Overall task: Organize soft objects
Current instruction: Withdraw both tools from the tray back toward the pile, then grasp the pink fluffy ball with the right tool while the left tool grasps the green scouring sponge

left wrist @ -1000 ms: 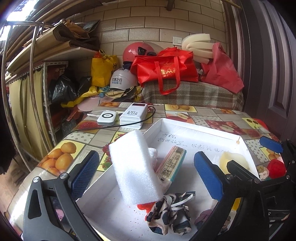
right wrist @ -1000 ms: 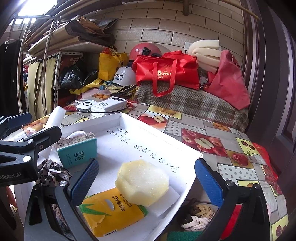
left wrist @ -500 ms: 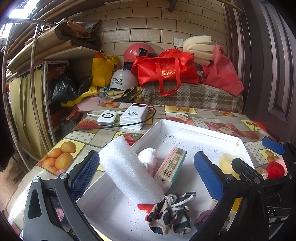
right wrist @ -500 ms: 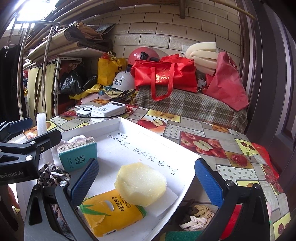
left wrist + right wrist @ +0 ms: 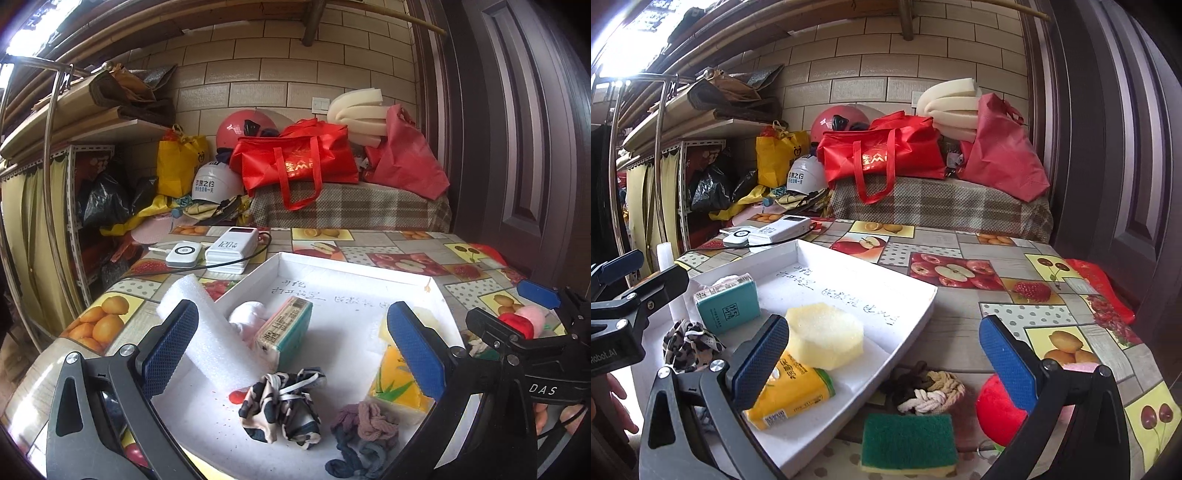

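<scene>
Left wrist: left gripper [image 5: 291,349] level above tray [image 5: 354,266]

We see a white foam sheet [image 5: 207,332] that looks bumpy and soft. The tray [image 5: 354,266] is white and matt, like foam board. The yellow sponge [image 5: 824,335] looks rough with tiny holes. The spotted cloth [image 5: 280,406] is crumpled. The surface [image 5: 997,295] has a shiny plastic cover with fruit pictures. Our left tongs [image 5: 295,350] have blue bumpy rubber pads [image 5: 168,347] on black plastic.
</scene>
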Motion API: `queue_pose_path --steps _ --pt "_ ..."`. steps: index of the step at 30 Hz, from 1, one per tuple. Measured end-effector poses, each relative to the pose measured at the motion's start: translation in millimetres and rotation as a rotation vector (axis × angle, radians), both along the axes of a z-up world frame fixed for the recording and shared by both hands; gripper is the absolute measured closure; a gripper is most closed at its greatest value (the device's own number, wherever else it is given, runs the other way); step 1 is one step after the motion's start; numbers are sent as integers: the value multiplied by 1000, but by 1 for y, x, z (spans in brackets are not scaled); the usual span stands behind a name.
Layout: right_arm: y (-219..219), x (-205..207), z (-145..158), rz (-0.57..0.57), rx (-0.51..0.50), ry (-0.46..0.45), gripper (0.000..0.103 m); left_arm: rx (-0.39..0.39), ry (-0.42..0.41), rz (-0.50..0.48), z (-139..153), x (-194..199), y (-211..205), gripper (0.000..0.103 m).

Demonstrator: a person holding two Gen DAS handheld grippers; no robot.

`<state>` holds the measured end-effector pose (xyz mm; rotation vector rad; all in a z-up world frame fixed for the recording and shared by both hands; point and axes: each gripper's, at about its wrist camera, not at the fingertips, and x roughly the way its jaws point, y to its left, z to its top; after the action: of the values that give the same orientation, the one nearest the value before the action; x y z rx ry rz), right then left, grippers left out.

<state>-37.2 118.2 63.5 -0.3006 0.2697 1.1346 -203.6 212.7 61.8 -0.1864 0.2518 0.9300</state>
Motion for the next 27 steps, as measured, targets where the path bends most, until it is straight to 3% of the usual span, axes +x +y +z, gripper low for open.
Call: queue_pose_path --steps 7,11,18,20,25,27 --pt "-76 49 3 -79 22 14 0 29 57 -192 1 34 -46 0" --pt "-113 91 5 -183 22 6 0 -18 121 -318 -3 61 -70 0" --pt "-144 155 -2 -328 66 239 0 -168 177 -583 -14 117 -106 0" --pt "-146 153 -2 -324 73 244 0 -208 200 -572 -17 134 -105 0" --pt "-151 141 1 -295 102 187 0 -291 240 -428 -26 159 -85 0" --pt "-151 140 1 -287 103 176 0 -288 263 -404 -29 165 -83 0"
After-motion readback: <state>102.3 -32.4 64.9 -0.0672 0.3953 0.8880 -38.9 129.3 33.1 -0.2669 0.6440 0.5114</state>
